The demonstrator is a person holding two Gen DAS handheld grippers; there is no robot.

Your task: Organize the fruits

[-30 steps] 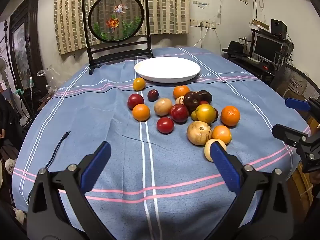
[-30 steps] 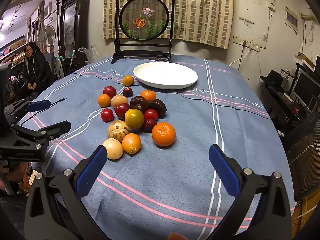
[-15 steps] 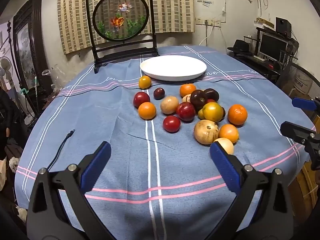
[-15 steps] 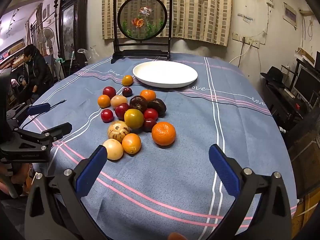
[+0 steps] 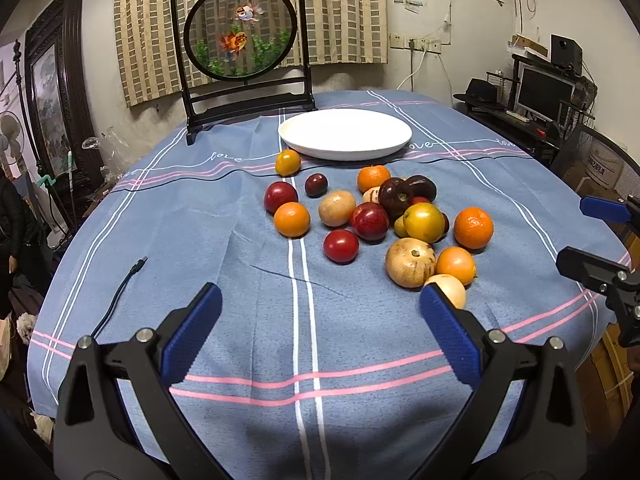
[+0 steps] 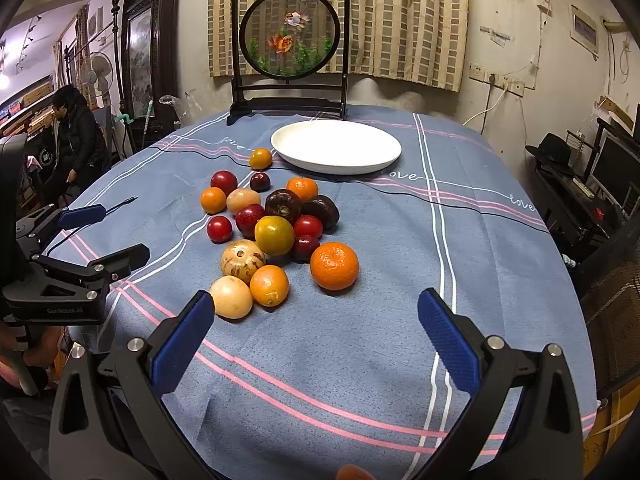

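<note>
Several fruits lie in a loose pile (image 5: 376,216) on the blue tablecloth: oranges, red and dark plums, a yellow-green tomato and pale round fruits. The pile also shows in the right wrist view (image 6: 276,236). An empty white plate (image 5: 345,133) (image 6: 336,146) stands behind the pile. My left gripper (image 5: 320,332) is open and empty, above the cloth in front of the pile. My right gripper (image 6: 316,338) is open and empty, close in front of a large orange (image 6: 334,265) and a pale fruit (image 6: 231,297).
A black framed round goldfish screen (image 5: 244,36) stands at the table's far edge. A black cable (image 5: 120,292) lies on the cloth at the left. A person (image 6: 76,136) sits beyond the table's left side. A desk with a monitor (image 5: 544,92) is at the right.
Both grippers have shifted slightly, the left view swinging a little leftward so the fruits sit further right. Both stay open. No fruit has moved.
</note>
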